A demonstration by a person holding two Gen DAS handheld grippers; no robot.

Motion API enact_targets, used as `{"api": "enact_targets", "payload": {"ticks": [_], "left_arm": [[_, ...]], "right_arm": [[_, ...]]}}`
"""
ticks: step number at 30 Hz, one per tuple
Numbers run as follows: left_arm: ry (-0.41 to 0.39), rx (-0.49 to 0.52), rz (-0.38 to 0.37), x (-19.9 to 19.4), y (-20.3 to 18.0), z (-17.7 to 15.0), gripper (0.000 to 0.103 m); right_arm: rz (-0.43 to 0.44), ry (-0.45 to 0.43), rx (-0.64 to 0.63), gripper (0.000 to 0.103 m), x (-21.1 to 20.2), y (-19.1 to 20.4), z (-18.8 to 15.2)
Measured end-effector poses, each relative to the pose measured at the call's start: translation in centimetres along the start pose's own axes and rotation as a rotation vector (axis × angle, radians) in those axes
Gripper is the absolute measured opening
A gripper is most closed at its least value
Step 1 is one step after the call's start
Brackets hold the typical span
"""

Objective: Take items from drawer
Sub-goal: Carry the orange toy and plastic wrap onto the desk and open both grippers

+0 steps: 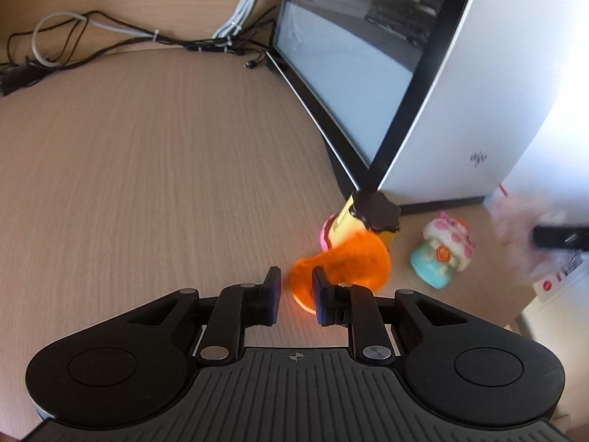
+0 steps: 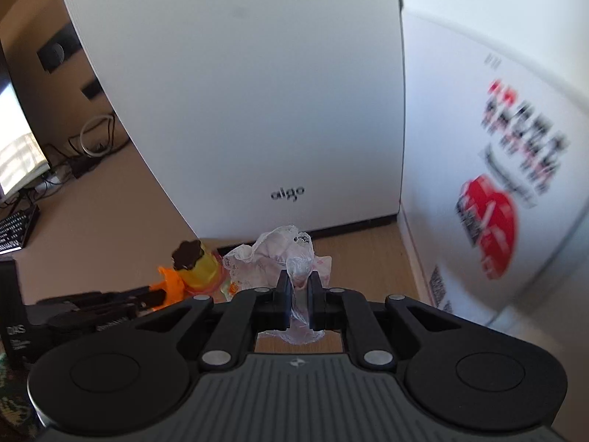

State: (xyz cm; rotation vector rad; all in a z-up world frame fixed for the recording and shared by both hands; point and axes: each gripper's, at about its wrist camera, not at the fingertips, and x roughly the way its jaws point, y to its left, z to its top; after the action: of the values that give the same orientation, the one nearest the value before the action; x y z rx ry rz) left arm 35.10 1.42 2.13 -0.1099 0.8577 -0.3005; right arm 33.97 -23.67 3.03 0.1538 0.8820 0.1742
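A pale wood-grain counter is carrying a white computer case, a bundle of cables trailing along its far edge, a yellow dark-capped toy leaning over, and a pastel mushroom figurine standing just beside it.

The left gripper points down at a slant toward the desk, its jaws a narrow gap apart, the pads pressing on nothing; the right gripper tilts down likewise, its jaws closed tight on a crumpled clear plastic bag; in the right wrist view the left gripper lies low at the left.
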Motion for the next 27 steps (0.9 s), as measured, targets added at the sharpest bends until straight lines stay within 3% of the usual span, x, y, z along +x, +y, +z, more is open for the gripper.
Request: {"api": "enact_targets", "payload": {"ticks": [9,14,18,22,25,27], "left_arm": [[-0.127,-0.066,0.013,-6.1,1.7,-0.9,0.020],[-0.115,-0.092,0.003,-9.3,2.5,-3.4,0.020],[-0.053,-0.113,-0.015,-10.4,2.8,-5.7,0.020],[0.048,-0.075,-0.051,-9.9,2.5,-8.0,0.020],[0.176,-0.023,-0.131,-8.6,1.8,-9.3,0.020],[0.310,-0.002,-0.221,-6.9,1.3,-10.3,0.020]], "right_arm": [[-0.092,0.082,-0.044,0.008,5.8,-0.9,-0.9],[-0.108,0.067,-0.096,0.009,6.1,-0.7,-1.2],[-0.130,0.042,-0.125,0.017,4.7,-0.2,-1.4],[-0.110,-0.018,-0.156,0.032,1.3,0.7,-1.8],[-0.082,-0.055,-0.145,0.045,-1.7,1.1,-2.4],[-0.056,-0.065,-0.137,0.055,-3.4,1.4,-3.2]]}}
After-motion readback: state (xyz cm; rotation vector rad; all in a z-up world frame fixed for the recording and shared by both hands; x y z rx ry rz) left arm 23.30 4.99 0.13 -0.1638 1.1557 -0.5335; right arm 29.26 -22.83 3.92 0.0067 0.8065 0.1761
